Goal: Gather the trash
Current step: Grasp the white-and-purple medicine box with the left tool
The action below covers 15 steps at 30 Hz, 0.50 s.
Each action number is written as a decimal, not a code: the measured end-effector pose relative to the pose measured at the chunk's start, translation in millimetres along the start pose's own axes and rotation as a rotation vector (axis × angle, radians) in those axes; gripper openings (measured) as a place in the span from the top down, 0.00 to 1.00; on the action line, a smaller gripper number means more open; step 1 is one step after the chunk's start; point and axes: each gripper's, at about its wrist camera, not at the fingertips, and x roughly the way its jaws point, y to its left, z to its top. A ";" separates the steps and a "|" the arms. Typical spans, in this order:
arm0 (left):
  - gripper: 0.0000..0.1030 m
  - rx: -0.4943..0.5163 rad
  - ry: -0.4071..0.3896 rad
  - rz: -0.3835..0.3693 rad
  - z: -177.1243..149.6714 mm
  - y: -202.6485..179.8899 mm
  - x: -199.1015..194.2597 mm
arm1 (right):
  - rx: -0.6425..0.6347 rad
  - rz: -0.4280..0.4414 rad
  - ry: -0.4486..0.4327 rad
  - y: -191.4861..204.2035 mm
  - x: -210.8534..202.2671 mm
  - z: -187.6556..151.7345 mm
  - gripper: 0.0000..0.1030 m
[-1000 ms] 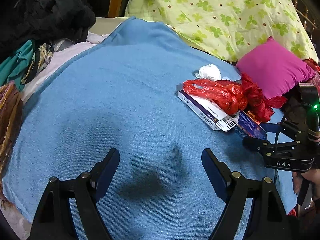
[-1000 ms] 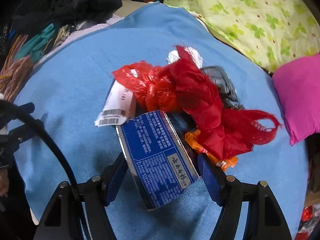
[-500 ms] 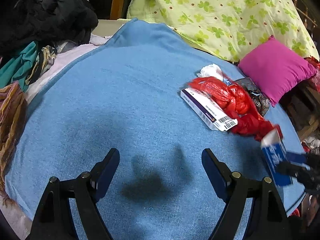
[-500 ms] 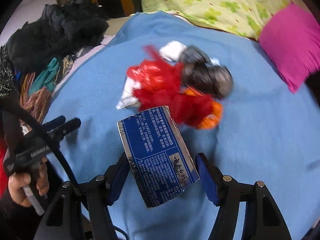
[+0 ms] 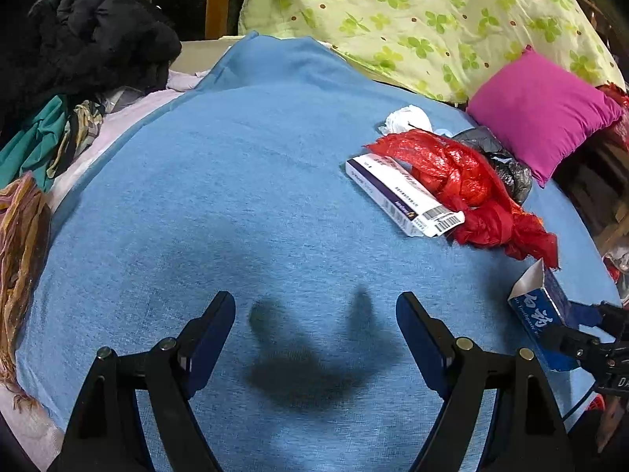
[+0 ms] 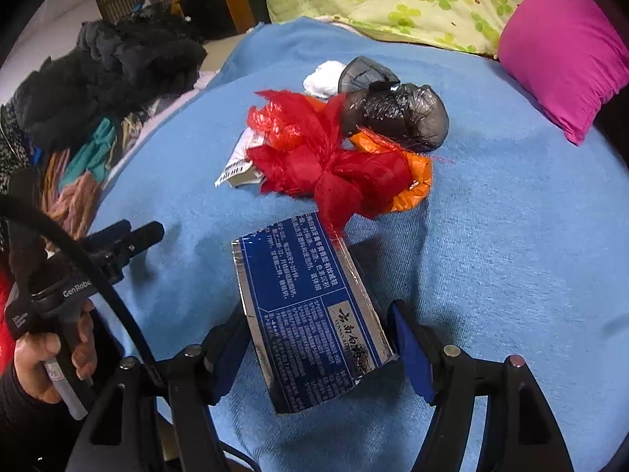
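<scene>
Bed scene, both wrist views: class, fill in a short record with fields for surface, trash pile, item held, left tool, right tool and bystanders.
surface: blue blanket
trash pile: red bag, black bag, white box, tissue, orange wrapper, bunched together
item held: blue box, lifted clear of the pile
left tool: open, empty, over bare blanket
right tool: jaws opening, blue box between them, pads on its sides
bystanders: pink pillow, clothes heap
</scene>
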 end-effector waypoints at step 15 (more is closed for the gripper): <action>0.18 -0.108 0.150 -0.028 87.7 -47.8 73.9 | 0.107 0.085 -0.078 -23.6 -1.3 -12.0 0.30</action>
